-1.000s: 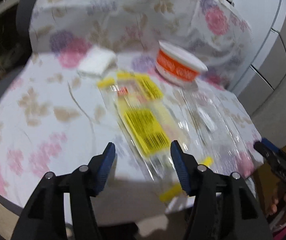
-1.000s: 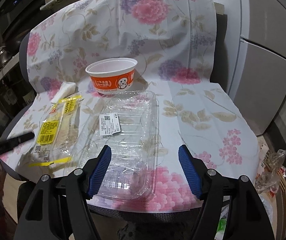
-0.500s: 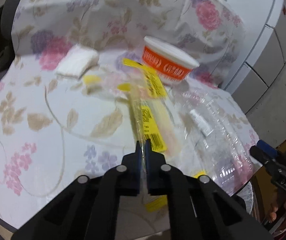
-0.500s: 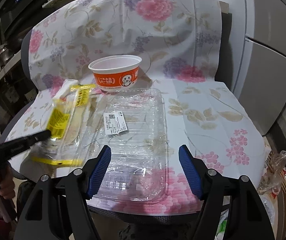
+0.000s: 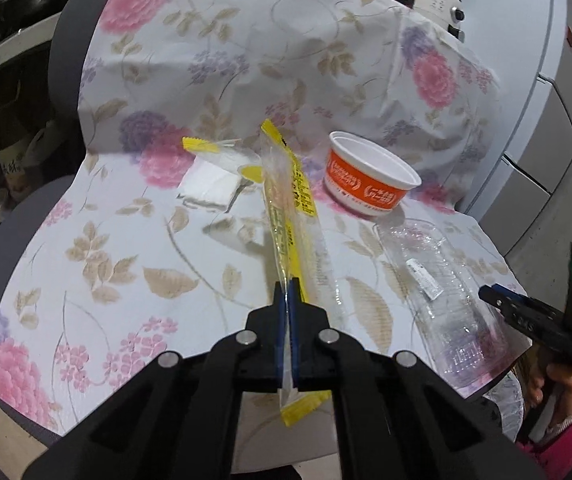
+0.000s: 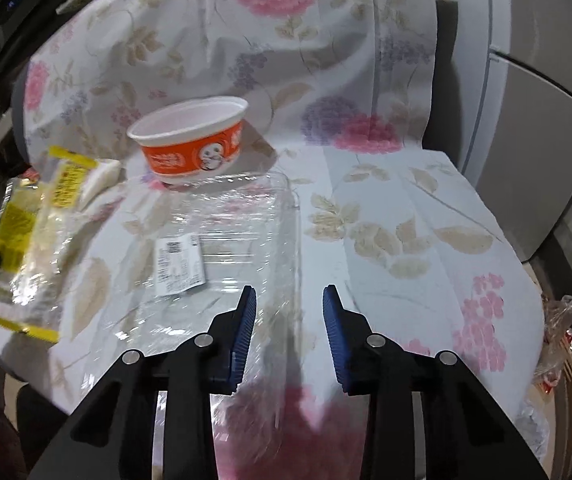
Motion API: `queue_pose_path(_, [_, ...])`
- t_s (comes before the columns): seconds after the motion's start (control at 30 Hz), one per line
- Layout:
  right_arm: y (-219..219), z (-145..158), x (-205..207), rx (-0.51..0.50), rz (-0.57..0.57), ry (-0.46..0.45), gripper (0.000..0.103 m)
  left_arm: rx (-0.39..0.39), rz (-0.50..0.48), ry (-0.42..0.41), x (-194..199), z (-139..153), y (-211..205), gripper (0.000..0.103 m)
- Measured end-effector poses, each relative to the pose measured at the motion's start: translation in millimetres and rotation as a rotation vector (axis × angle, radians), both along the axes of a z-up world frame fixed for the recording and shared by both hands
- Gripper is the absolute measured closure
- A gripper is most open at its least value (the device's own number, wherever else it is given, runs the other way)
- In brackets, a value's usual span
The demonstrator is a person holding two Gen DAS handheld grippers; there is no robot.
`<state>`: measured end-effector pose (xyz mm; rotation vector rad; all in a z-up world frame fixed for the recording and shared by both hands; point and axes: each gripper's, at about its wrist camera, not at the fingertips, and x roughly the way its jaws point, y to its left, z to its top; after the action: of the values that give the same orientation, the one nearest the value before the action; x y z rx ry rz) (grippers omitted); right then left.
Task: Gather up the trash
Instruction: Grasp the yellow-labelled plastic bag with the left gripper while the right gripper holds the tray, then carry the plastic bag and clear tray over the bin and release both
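Note:
My left gripper (image 5: 288,298) is shut on a clear and yellow plastic wrapper (image 5: 292,216), lifted edge-on above the floral cloth; it also shows in the right wrist view (image 6: 25,232) at the left. My right gripper (image 6: 290,320) is open, its fingers astride the right rim of a clear plastic tray (image 6: 221,240), and it appears at the right of the left wrist view (image 5: 526,316). The tray (image 5: 442,284) carries a white label. An orange and white paper bowl (image 5: 370,184) stands upright behind it, also in the right wrist view (image 6: 193,144). A white tissue pack (image 5: 209,190) lies at the back left.
The floral cloth (image 5: 105,248) covers a chair seat and its back. A plastic bag (image 6: 558,336) hangs beyond the seat's right edge. White cabinets (image 6: 542,120) stand to the right. Dark shelves (image 5: 1,120) with jars stand to the left.
My left gripper closed on the wrapper and lifted it off the cloth. My right gripper narrowed and moved forward over the tray's right rim.

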<state>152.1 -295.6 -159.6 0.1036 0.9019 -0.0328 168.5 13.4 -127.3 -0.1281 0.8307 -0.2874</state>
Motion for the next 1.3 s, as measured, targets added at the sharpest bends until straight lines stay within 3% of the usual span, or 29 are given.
queue_pose_path(0.17, [-2, -16, 18, 0.018, 0.013, 0.058, 0.087, -0.04, -0.006, 0.026, -1, -5, 6, 0.103])
queue_pose_path(0.27, [1, -15, 15, 0.035, 0.008, 0.046, 0.096, -0.042, -0.011, 0.026, -5, -4, 6, 0.103])
queue_pose_path(0.73, [5, 64, -48, 0.057, 0.004, -0.153, 0.097, -0.087, -0.086, -0.077, -52, 48, -9, 0.103])
queue_pose_path(0.97, [-23, 91, -86, 0.045, -0.078, -0.23, 0.097, -0.077, -0.205, -0.155, -78, 64, -68, 0.103])
queue_pose_path(1.13, [-66, 112, -141, -0.03, -0.217, -0.292, 0.097, -0.126, -0.376, -0.158, -100, 60, -140, 0.103])
queue_pose_path(1.3, [-110, 129, -206, -0.102, -0.382, -0.352, 0.097, -0.127, -0.536, -0.2, -134, 59, -206, 0.103])
